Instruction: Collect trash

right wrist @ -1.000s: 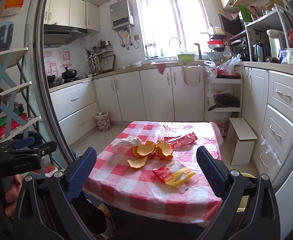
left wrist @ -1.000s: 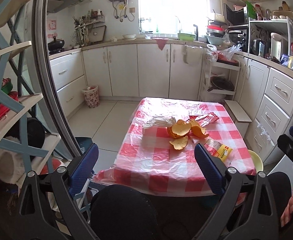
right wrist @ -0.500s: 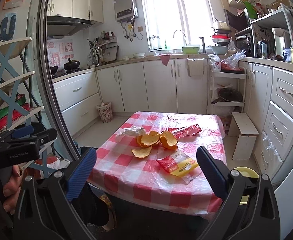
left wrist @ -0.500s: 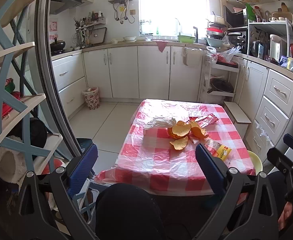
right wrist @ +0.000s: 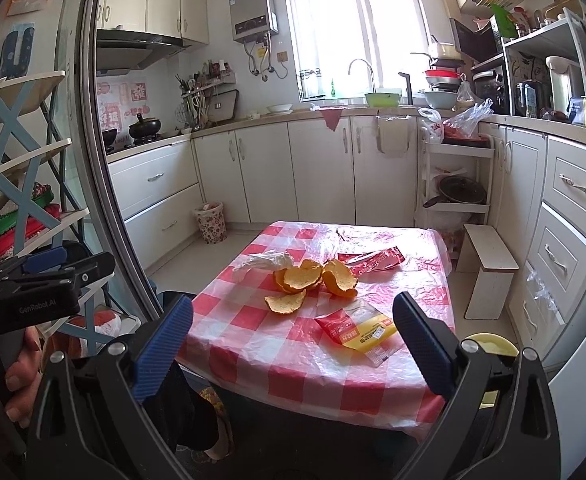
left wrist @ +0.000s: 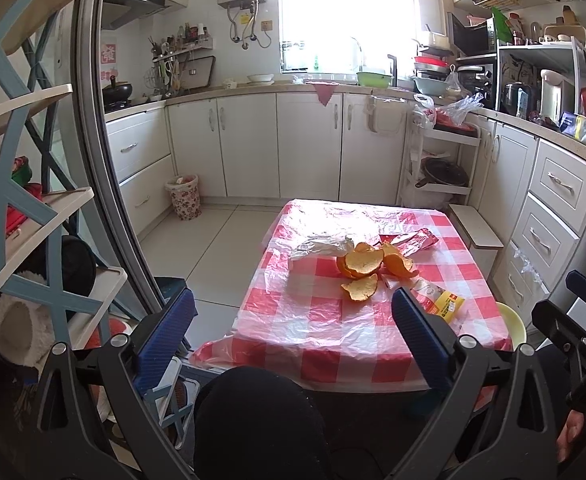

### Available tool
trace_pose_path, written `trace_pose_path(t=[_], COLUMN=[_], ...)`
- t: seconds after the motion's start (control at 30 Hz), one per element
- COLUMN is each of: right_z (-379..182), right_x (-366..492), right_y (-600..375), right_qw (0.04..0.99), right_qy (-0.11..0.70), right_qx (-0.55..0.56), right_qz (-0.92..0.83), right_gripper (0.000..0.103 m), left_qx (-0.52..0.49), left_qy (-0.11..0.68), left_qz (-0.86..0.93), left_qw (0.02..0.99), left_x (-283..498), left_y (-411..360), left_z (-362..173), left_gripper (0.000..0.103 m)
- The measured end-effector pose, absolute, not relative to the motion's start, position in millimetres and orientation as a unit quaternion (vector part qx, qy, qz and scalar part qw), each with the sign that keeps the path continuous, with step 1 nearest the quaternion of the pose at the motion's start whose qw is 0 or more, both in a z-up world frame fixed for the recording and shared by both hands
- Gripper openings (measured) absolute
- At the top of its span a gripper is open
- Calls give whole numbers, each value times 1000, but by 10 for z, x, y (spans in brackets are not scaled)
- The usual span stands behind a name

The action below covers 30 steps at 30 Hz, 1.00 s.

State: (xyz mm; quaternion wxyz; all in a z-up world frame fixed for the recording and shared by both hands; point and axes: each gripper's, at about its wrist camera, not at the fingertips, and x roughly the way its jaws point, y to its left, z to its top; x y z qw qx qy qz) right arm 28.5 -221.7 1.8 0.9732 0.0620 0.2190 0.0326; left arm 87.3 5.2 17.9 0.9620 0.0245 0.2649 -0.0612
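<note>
Left wrist view: left claw (left wrist: 291, 316) is held released, empty, near the checked surface (left wrist: 333, 328). Right claw (right wrist: 293, 326) likewise spread, empty. Orange peels (right wrist: 313, 278) are seen mid-surface, a red-yellow wrapper (right wrist: 359, 330) just right of them.

Red-white checked tablecloth (left wrist: 313, 316), orange peels (left wrist: 361, 266), red-yellow wrapper (right wrist: 359, 330)

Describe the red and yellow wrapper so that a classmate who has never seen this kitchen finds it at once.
Find the checked table. Nearer its front edge than the orange peels lies the flat red and yellow wrapper; the other wrapper, farther back, is all red.
</note>
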Motion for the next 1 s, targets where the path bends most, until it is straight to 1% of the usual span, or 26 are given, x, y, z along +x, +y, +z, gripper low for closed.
trace_pose_path(t=[1.0], right_z=[6], right_x=[289], right_y=[-2195], right_qw=[973], right_qy=[219], right_qx=[58], right_qz=[33], right_gripper=[96], left_qx=[23], left_qy=[263], left_qz=[-58], left_qw=[963], left_x=[874], left_y=[126], left_z=[167], left_gripper=[95])
